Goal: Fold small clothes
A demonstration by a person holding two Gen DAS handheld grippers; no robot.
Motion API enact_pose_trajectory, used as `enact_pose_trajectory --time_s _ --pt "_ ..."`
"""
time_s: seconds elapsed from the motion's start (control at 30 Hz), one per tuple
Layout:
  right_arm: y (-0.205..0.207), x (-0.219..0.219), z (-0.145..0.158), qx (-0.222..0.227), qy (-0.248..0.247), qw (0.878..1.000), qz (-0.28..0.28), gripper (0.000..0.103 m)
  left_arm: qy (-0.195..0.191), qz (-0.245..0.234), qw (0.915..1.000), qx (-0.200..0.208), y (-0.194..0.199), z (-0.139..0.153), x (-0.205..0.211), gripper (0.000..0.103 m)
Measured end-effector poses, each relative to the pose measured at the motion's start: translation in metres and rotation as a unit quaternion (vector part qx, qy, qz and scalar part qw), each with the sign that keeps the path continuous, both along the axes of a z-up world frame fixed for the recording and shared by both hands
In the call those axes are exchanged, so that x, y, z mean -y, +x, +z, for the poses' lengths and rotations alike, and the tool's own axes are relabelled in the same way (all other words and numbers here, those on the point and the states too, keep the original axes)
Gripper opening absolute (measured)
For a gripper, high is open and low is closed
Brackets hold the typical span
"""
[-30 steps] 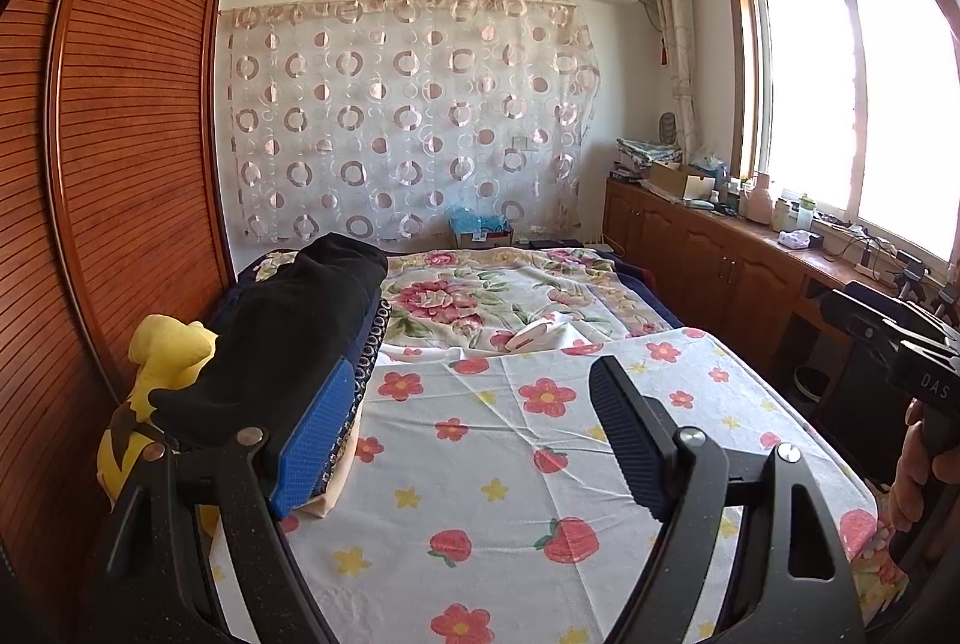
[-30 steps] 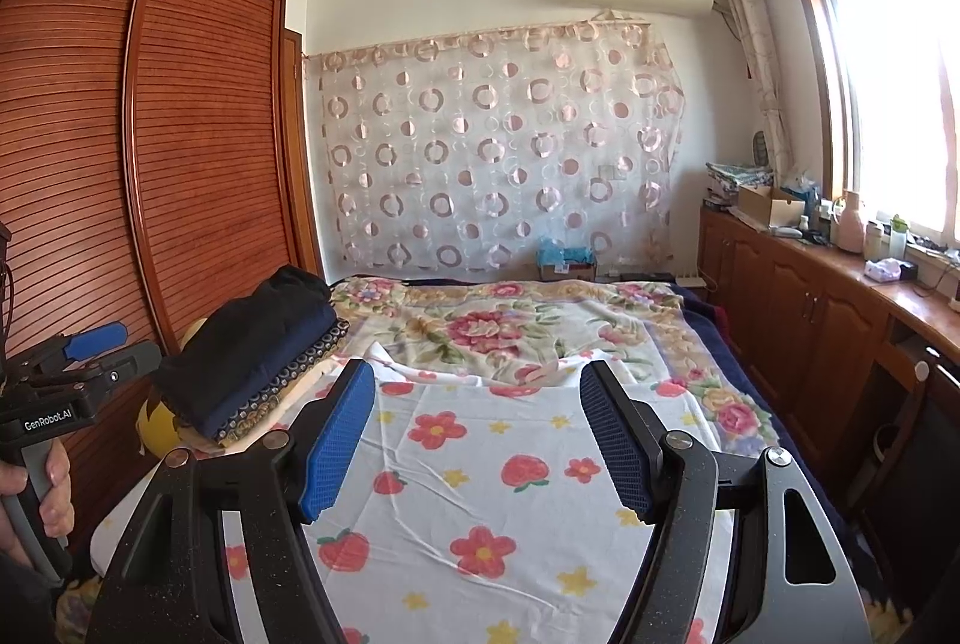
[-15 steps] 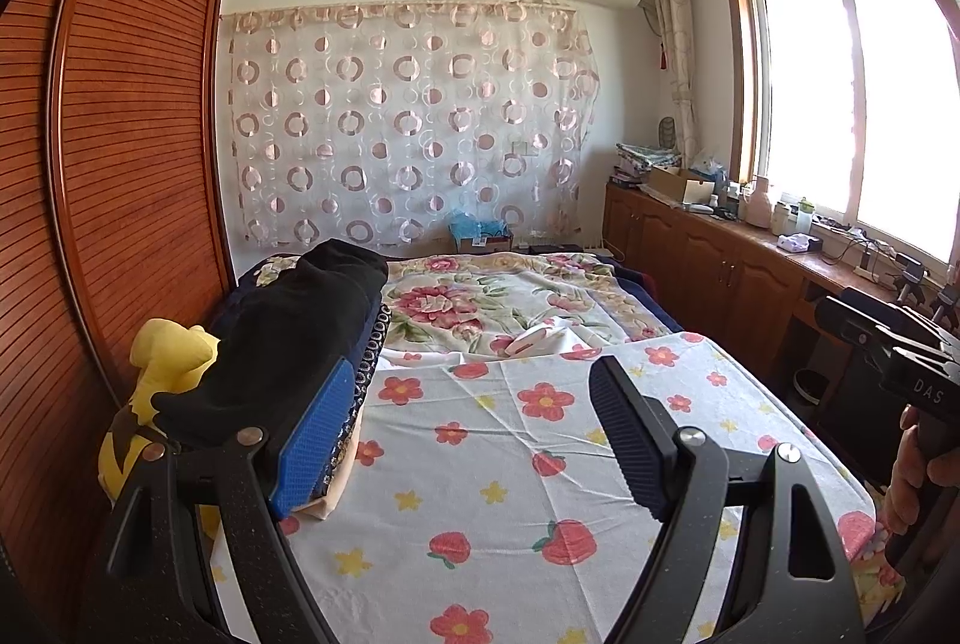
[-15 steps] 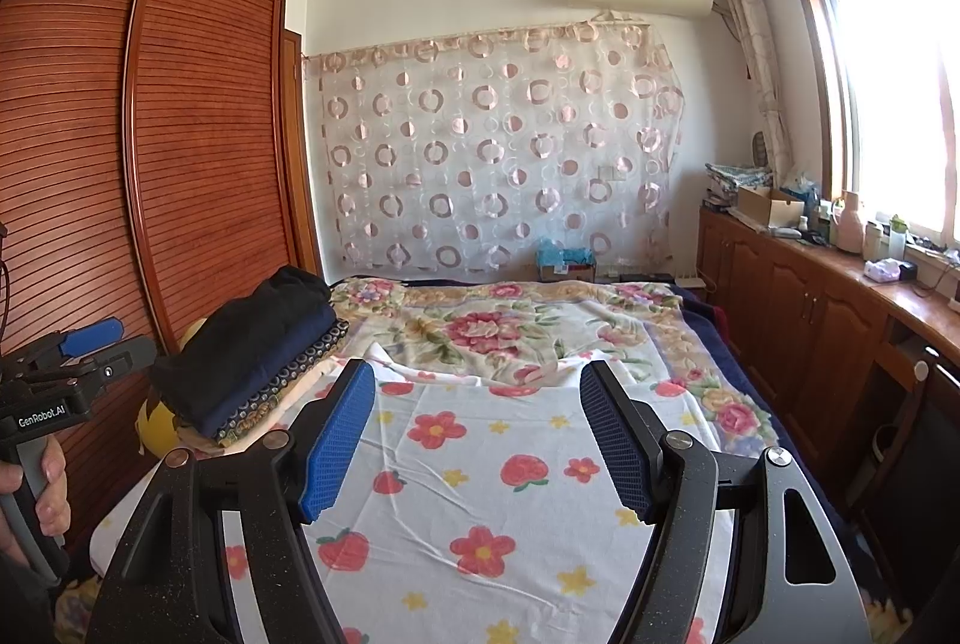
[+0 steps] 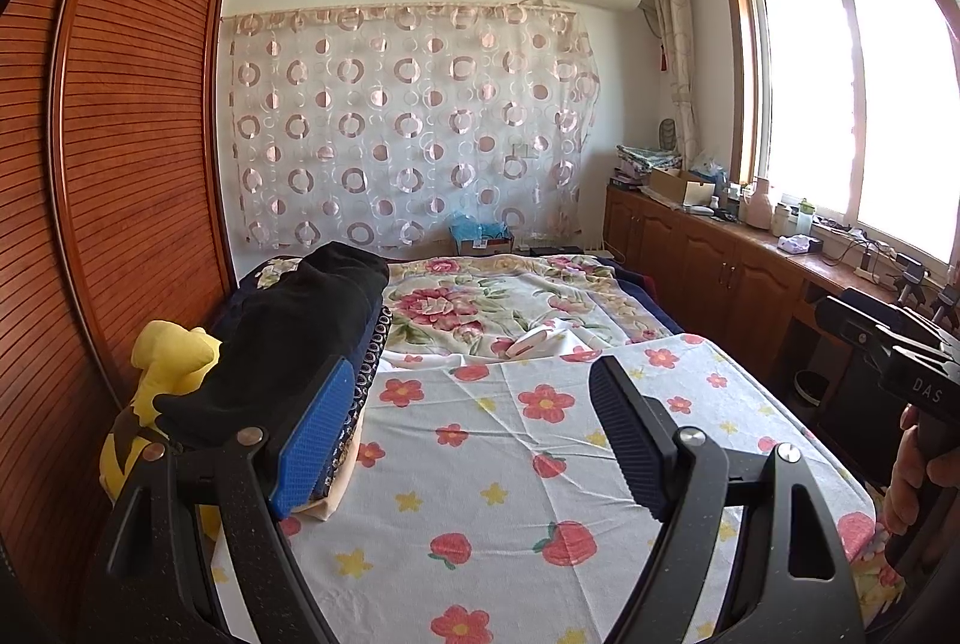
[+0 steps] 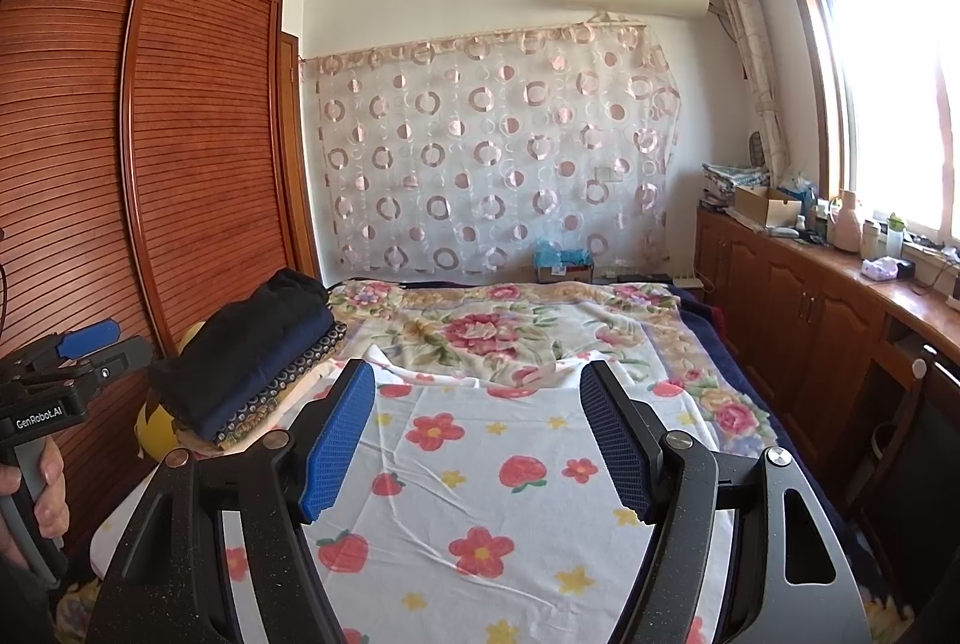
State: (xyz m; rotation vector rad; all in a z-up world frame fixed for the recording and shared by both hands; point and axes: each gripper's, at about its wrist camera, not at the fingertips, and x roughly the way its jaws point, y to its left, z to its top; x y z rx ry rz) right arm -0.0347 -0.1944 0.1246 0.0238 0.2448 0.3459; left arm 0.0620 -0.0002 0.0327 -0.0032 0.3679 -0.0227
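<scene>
Nothing much has moved since a second ago: both grippers hang level over the bed, only a slight drift in view. Left gripper (image 5: 468, 434) has its fingers wide apart, gripping nothing; right gripper (image 6: 477, 431) the same. Folded clothes (image 6: 246, 350) sit stacked at the bed's left edge by the wardrobe (image 6: 120, 176), on the flowered sheet (image 6: 480, 494).
</scene>
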Motion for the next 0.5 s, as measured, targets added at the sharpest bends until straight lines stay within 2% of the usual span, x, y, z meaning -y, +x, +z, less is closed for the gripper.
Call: enact_pose_trajectory --time_s 0.5 --pt "0.0027 0.0045 -0.0001 0.0 0.001 1.0 0.001 0.073 0.002 0.001 1.0 -0.001 0.0019 0.0021 -0.0023 0.081"
